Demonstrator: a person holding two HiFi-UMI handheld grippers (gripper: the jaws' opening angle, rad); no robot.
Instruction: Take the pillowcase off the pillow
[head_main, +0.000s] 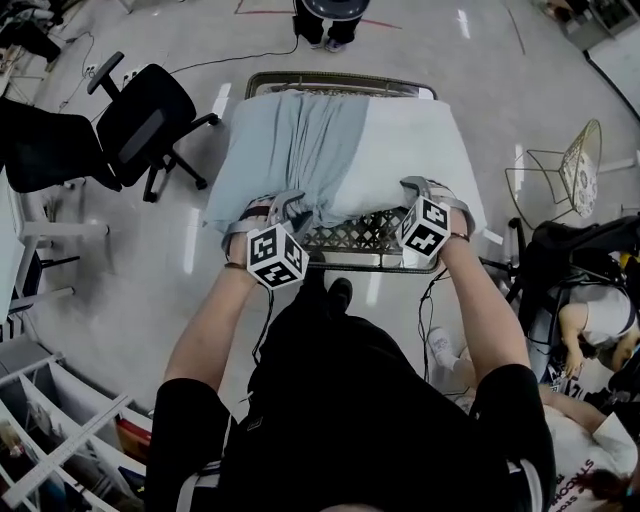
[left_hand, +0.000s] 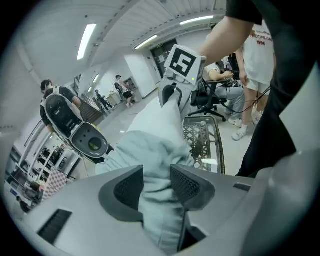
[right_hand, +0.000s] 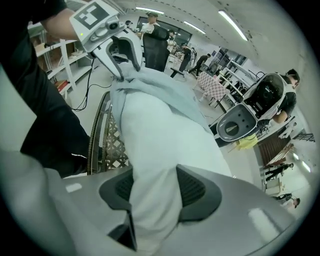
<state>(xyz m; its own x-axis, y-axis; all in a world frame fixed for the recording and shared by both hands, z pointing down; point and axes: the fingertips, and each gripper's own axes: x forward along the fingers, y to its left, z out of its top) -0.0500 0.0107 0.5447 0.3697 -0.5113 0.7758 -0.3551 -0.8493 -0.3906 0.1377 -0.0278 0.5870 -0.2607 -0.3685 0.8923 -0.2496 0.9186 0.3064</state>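
left gripper (left_hand: 155, 184) pinches a bunch of the pale blue pillowcase (head_main: 290, 140) — right gripper (right_hand: 155, 189) clamps the white pillow (head_main: 415, 140) at its near corner. both lie on the lattice-top metal table (head_main: 365, 236).

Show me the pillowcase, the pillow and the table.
pillowcase (head_main: 290, 150), head view, middle of the blue fabric.
pillow (head_main: 410, 140), head view, bare white part.
table (head_main: 362, 236), head view, uncovered lattice top.
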